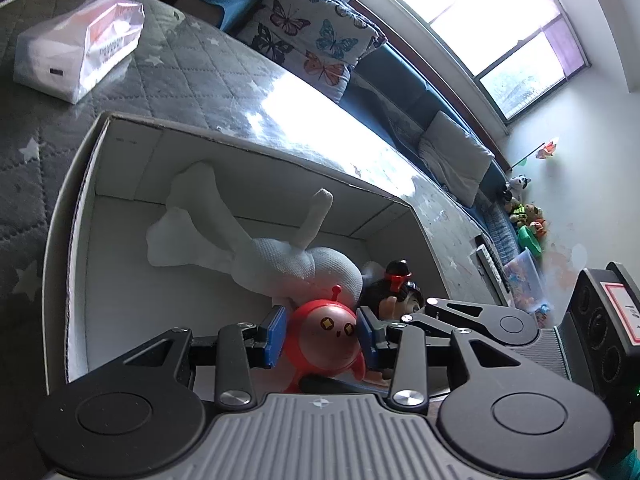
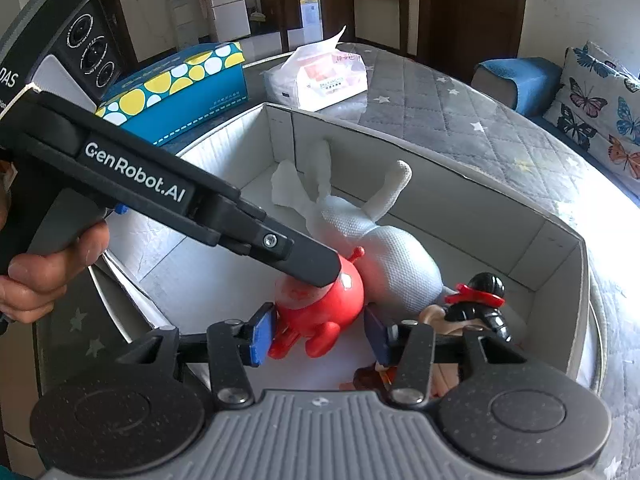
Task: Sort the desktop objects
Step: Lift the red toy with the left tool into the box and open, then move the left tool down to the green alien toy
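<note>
The main risk sits with the left gripper: its blue pads flank the red toy's round head, seemingly touching on both sides, and a smooth glossy ball is an easy shape to squirt out of flat pads. If the grip loosens unevenly, or the toy is let go while still tilted, it could roll across the box floor — or knock the black-helmeted figure just beside it. A second hazard is crowding: the right gripper hangs spread open right by the toy's legs, holding nothing, and the two tools are near enough to bump each other or nudge the toy as either one pulls away.

The red toy is a small, shiny plastic figure with a pale face, yellow diamond eyes, a little antenna and stubby legs. It sits low inside the white cardboard box, which rests on a grey star-quilted surface, apparently a bed. It lies against a white textured plush that fills the middle of the box. Whether its feet already touch the box floor is unclear.
</note>
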`<state>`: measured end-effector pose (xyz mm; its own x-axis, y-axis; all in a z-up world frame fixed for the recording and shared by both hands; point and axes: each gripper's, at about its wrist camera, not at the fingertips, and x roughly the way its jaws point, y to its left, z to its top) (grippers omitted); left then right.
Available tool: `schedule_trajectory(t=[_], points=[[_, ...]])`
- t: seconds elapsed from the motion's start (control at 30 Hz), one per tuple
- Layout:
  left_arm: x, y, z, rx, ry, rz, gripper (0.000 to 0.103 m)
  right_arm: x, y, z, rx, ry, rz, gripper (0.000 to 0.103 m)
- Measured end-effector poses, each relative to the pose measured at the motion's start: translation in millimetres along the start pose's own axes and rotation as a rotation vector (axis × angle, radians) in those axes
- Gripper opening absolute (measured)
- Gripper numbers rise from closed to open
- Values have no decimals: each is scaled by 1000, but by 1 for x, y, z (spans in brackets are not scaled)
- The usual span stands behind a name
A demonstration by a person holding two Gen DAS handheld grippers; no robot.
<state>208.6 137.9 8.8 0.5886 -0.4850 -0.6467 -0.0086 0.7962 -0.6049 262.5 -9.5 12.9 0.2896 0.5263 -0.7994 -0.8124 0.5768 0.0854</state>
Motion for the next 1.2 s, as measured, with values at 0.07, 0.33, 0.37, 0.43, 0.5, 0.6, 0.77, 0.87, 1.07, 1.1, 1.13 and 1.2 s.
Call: schedule_trajectory(t=[0.07, 0.33, 0.37, 0.43, 0.5, 0.6, 0.77, 0.87, 1.07, 1.1, 1.13, 1.2], points=[[-3, -3, 0, 7, -12, 7, 41, -2, 1, -1, 3, -9, -4, 50], [-18, -18, -4, 44, -64, 30, 41, -33, 4, -10, 21, -92, -17, 61], [-22, -22, -6, 50, -71, 27, 41, -38, 5, -11, 23, -102, -18, 62], [-29, -29, -10, 61, -84, 20, 41, -50, 7, -15, 21, -125, -28, 66], [-36, -35, -13, 73, -98, 14, 41, -63, 8, -20, 28, -151, -37, 68], [-45, -48, -23, 98, -116, -5, 41, -83, 12, -31, 34, -189, -53, 70], [-56, -71, -45, 144, -125, -41, 41, -114, 22, -59, 26, -228, -94, 75], [-59, -82, -60, 172, -118, -60, 41, -128, 28, -79, 26, -241, -116, 80], [-50, -102, -92, 218, -73, -69, 41, -143, 39, -120, 45, -249, -163, 81], [-47, -104, -96, 222, -62, -73, 41, -145, 40, -127, 58, -254, -165, 81], [-44, -107, -100, 225, -51, -77, 41, -148, 39, -135, 72, -258, -171, 81], [-37, -113, -106, 228, -30, -86, 41, -153, 36, -149, 103, -258, -188, 81]])
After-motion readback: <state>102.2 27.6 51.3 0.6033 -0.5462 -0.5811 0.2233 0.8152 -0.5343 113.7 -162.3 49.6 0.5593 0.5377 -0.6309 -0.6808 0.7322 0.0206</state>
